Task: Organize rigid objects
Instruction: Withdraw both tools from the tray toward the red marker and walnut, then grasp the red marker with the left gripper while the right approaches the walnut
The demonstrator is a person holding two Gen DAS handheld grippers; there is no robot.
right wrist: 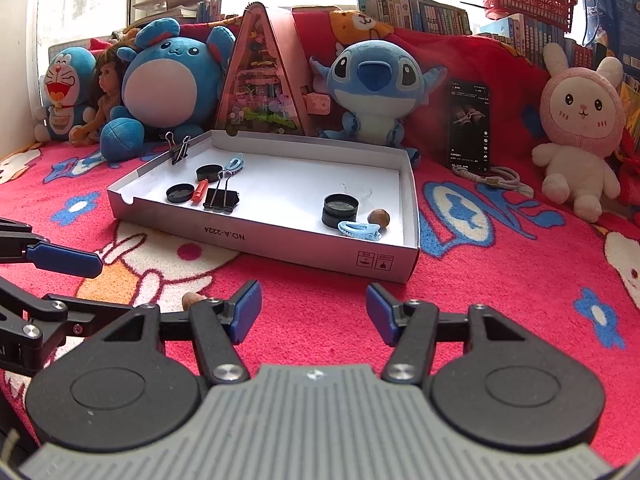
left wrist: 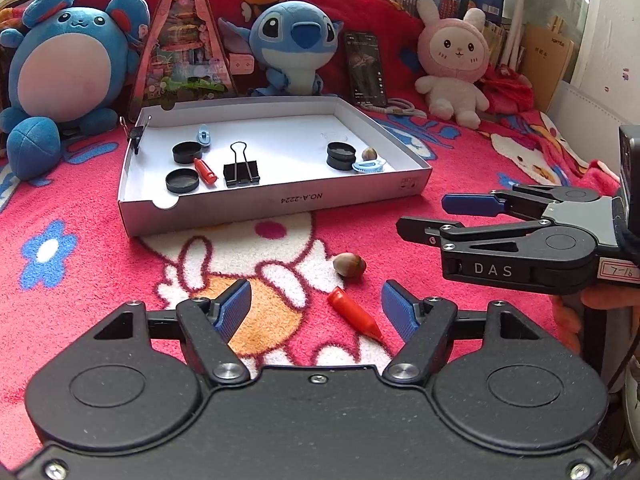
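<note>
- Fuzzy red blanket [left wrist: 100, 208] with cartoon prints covers the whole surface, and plush toys lean along its back edge: a round blue mouse-like plush [left wrist: 64, 68], a blue Stitch plush [left wrist: 294, 48] and a pink bunny plush [left wrist: 454, 60]
- Between the first two plushes stands a pink triangular box [left wrist: 182, 40]; a dark phone [left wrist: 366, 68] is propped upright beside Stitch
- On the blanket sits a shallow white cardboard tray [left wrist: 280, 200], its front wall printed NO.A-222A
- Inside, toward its left: two flat round black caps [left wrist: 183, 180], a red cone-shaped piece [left wrist: 205, 171], a black metal binder clip [left wrist: 241, 168] with wire handles up, and a pale blue plastic clip [left wrist: 204, 135]
- Toward the tray's right: a stacked black round container [left wrist: 341, 155], a smooth brown nut [left wrist: 369, 153] and a second light blue clip [left wrist: 368, 166]
- A small binder clip [left wrist: 136, 134] grips the tray's left wall
- Outside the tray, on the blanket near its front: a glossy brown hazelnut [left wrist: 349, 265] and, just beside it, a red crayon-like cone [left wrist: 354, 314] lying tilted
- Left gripper [left wrist: 316, 308] hovers with its ribbed blue pads spread wide, the red cone lying between them, untouched
- Right gripper [right wrist: 314, 312] is likewise spread apart over bare blanket, holding nothing
</note>
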